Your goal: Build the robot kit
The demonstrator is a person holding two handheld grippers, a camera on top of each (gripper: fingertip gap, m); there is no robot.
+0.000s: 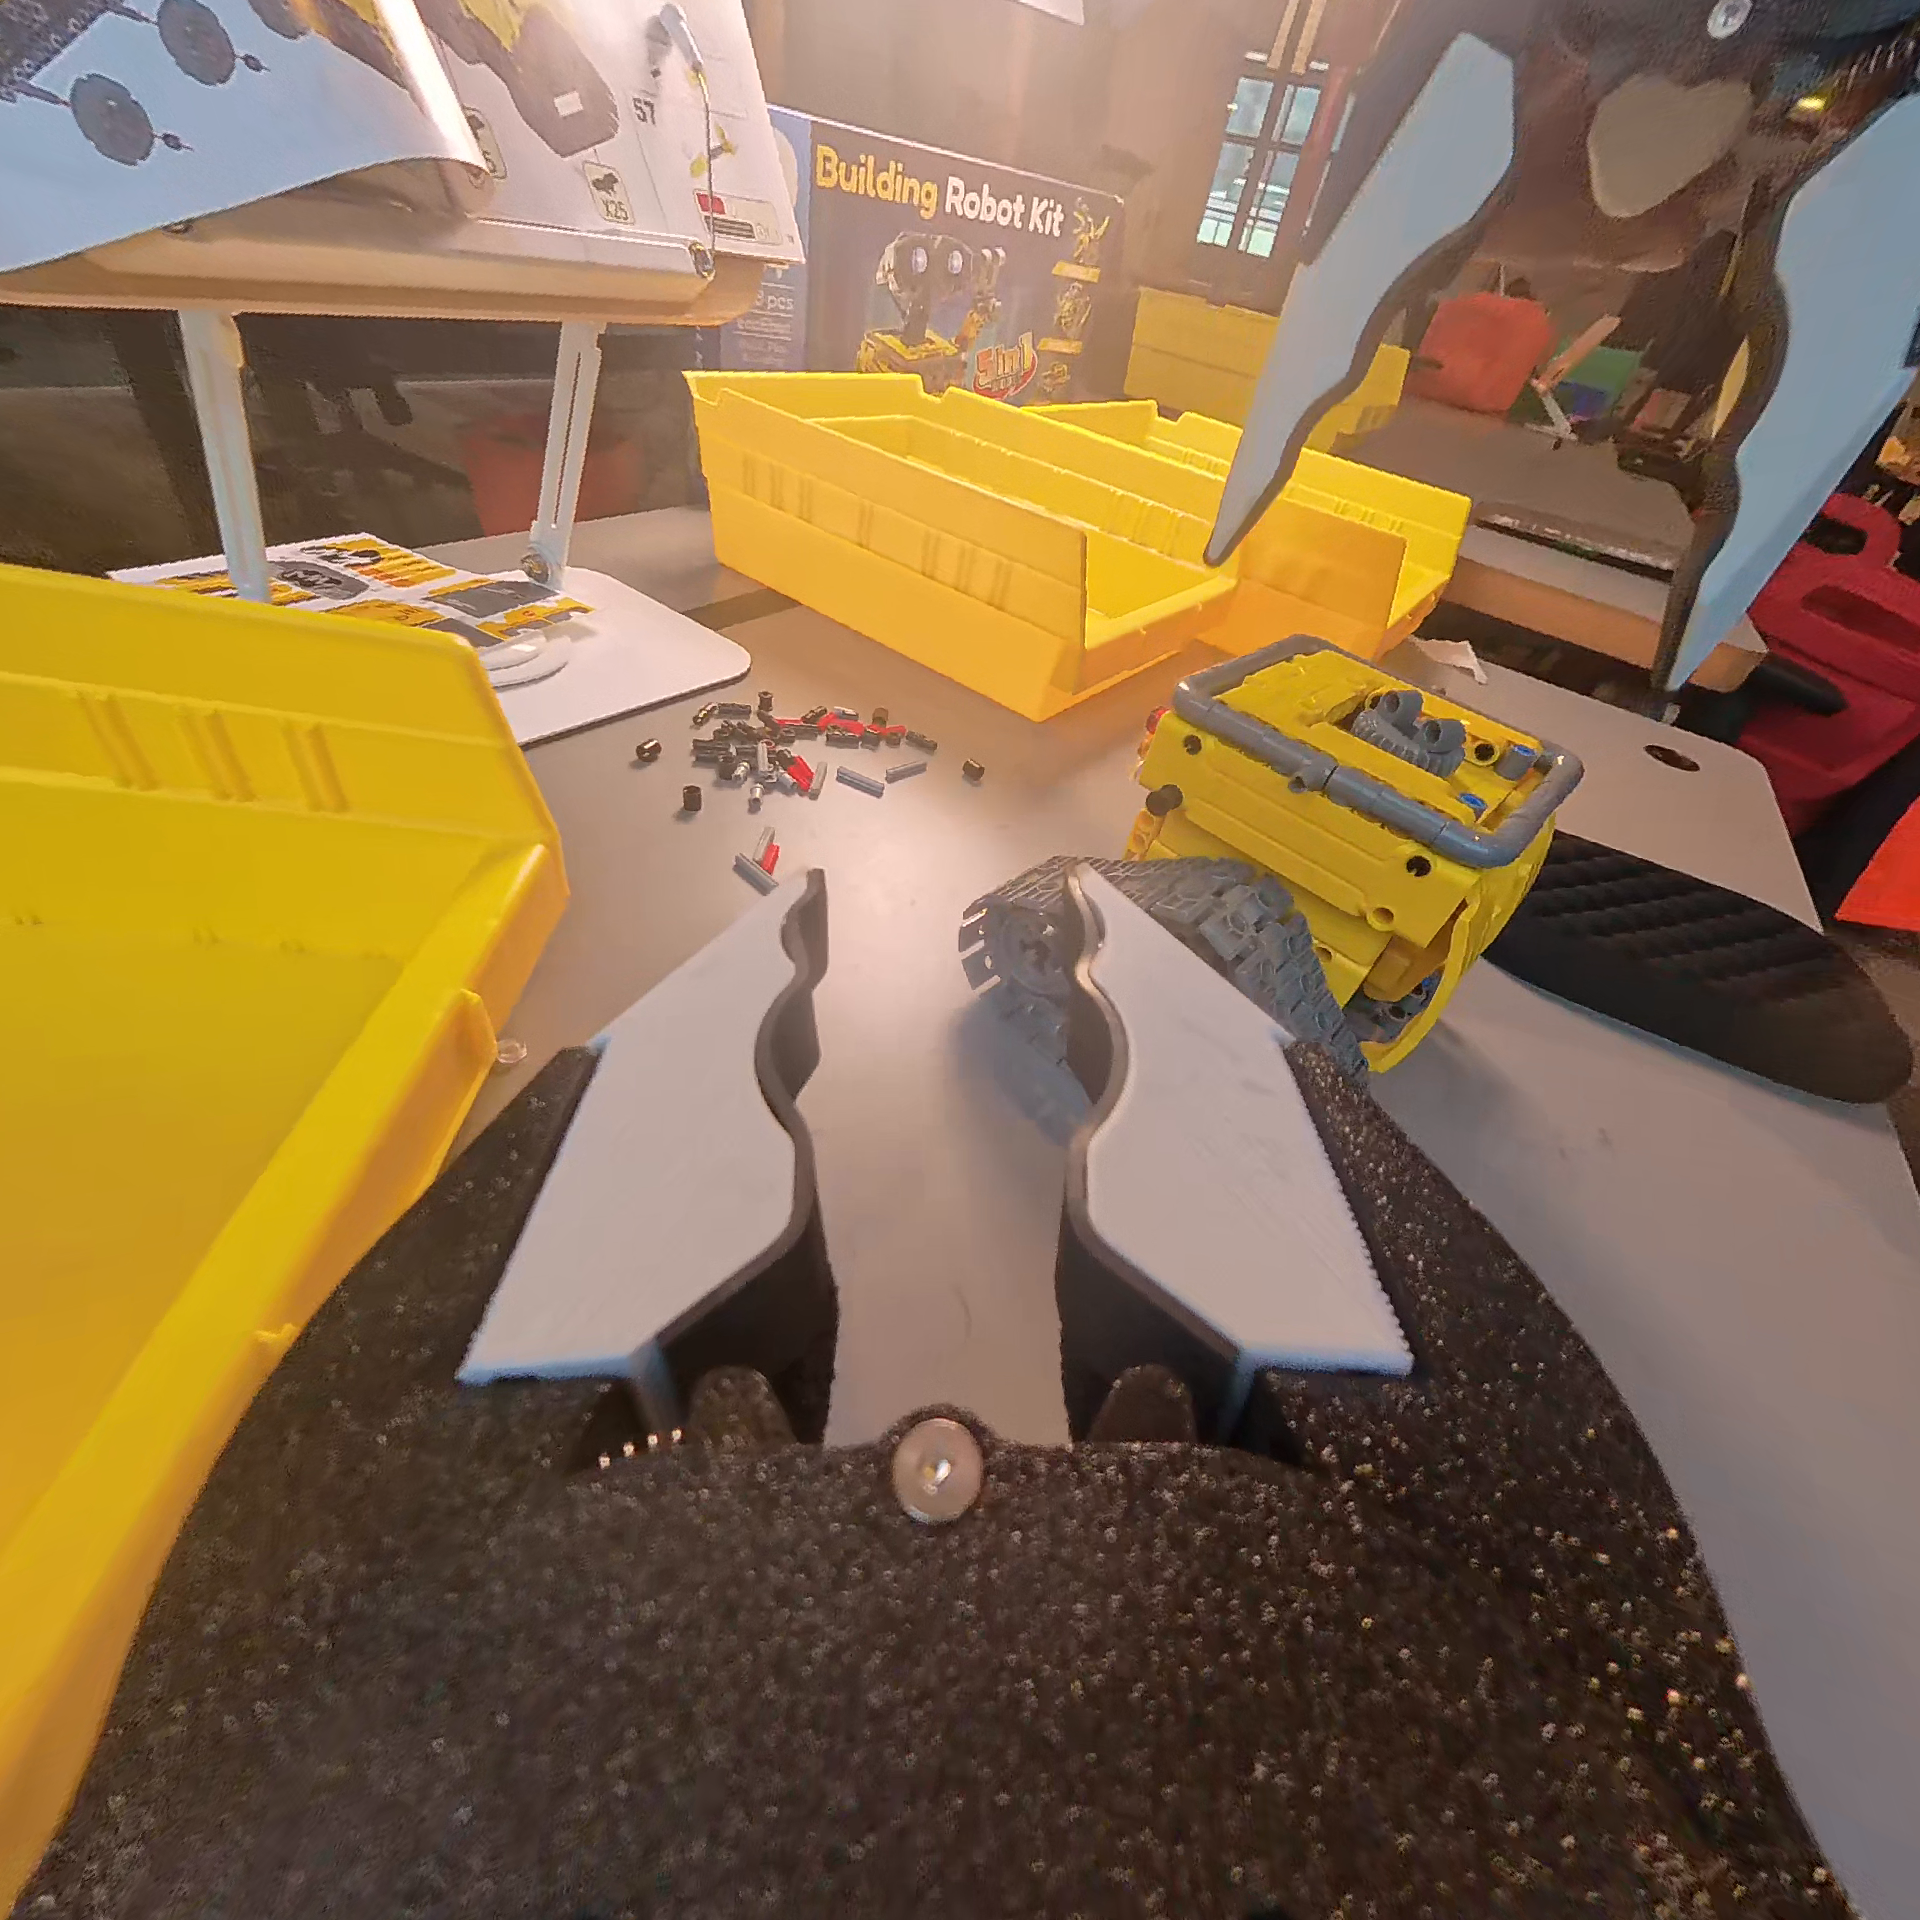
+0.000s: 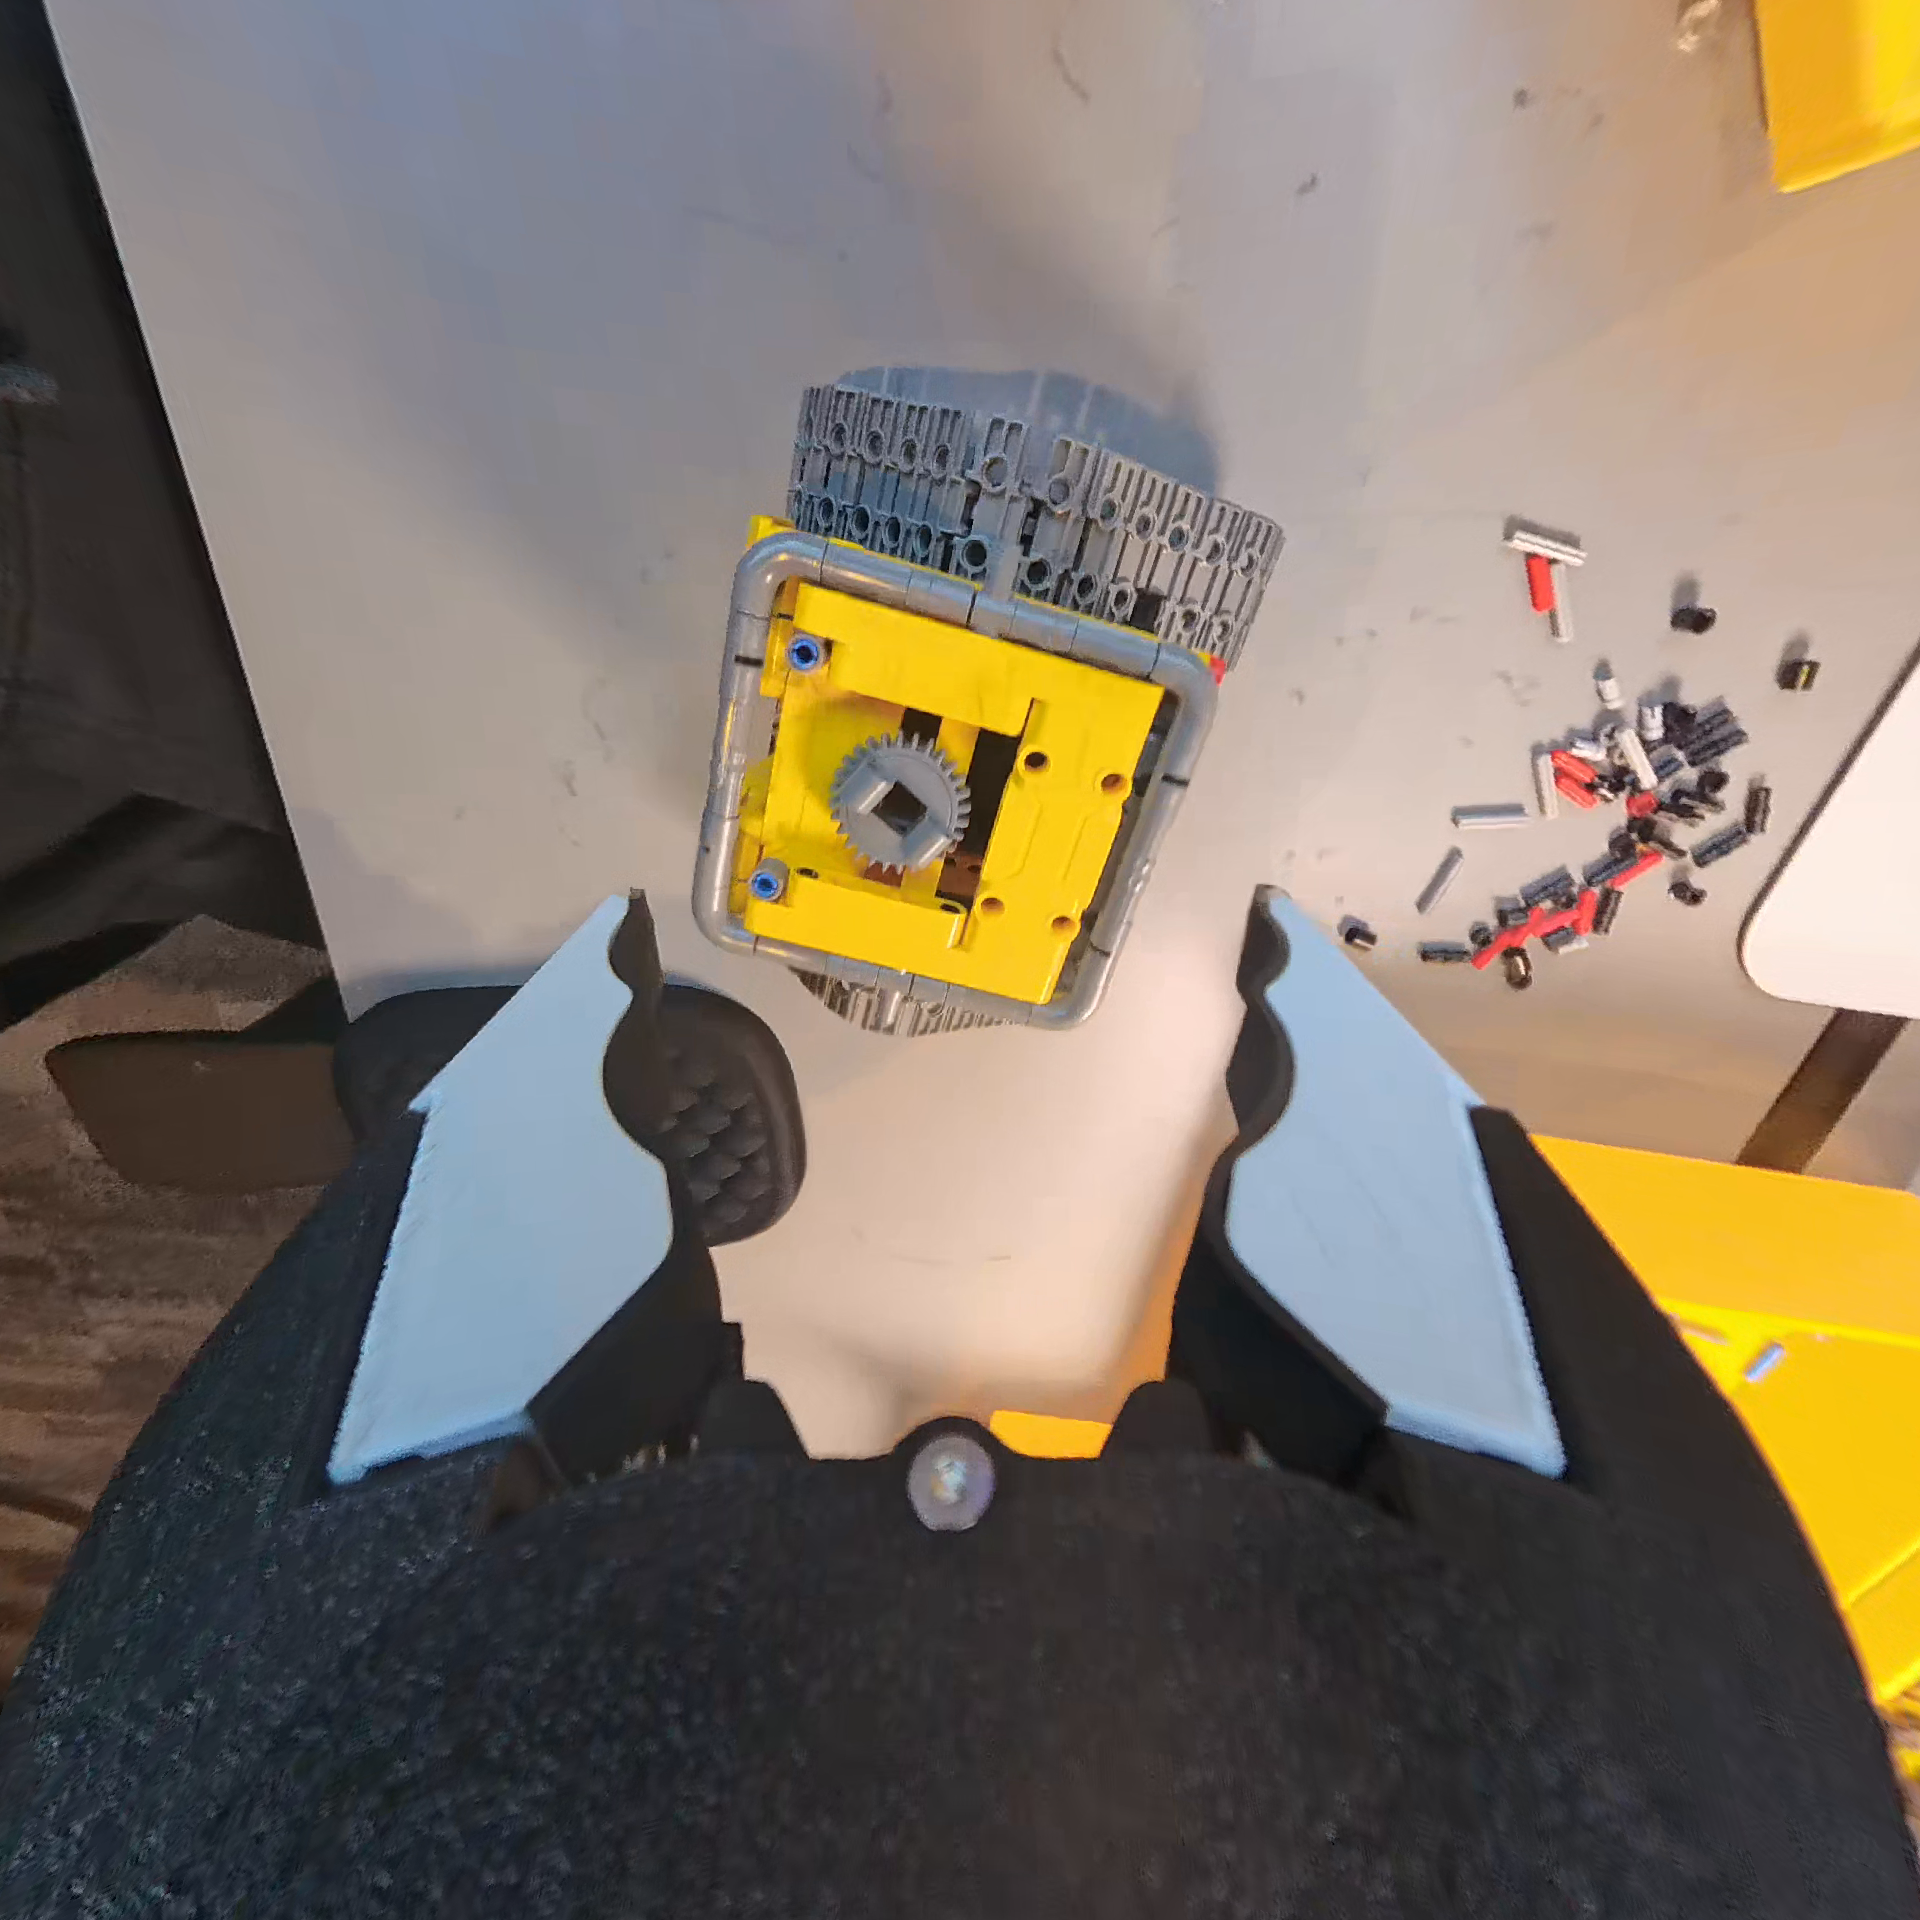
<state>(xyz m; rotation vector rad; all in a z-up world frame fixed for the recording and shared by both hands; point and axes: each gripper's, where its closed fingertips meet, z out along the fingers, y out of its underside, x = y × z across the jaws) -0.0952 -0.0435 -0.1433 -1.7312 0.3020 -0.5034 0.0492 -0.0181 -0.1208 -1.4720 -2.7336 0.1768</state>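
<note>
A yellow brick-built robot body [image 1: 1340, 821] with a grey tube frame, a grey gear on top and grey tracks stands on the grey table. My left gripper [image 1: 945, 894] is open and empty, low over the table, its right finger just in front of the track [image 1: 1023, 966]. My right gripper [image 2: 945, 914] is open and empty, high above the model [image 2: 956, 800], looking straight down on its gear [image 2: 902, 798]. It also shows in the left wrist view [image 1: 1455, 613] at the upper right. A pile of small black, red and grey pins [image 1: 790, 748] lies on the table; it also shows in the right wrist view [image 2: 1621, 831].
A yellow bin [image 1: 208, 935] stands close at my left. More yellow bins [image 1: 987, 551] stand behind the pins. A stand [image 1: 405, 239] holds an instruction booklet at the upper left, with a kit box [image 1: 956, 270] behind. A black textured pad [image 1: 1683, 966] lies right of the model. Some 15 cm of space lies between my two pairs of fingers.
</note>
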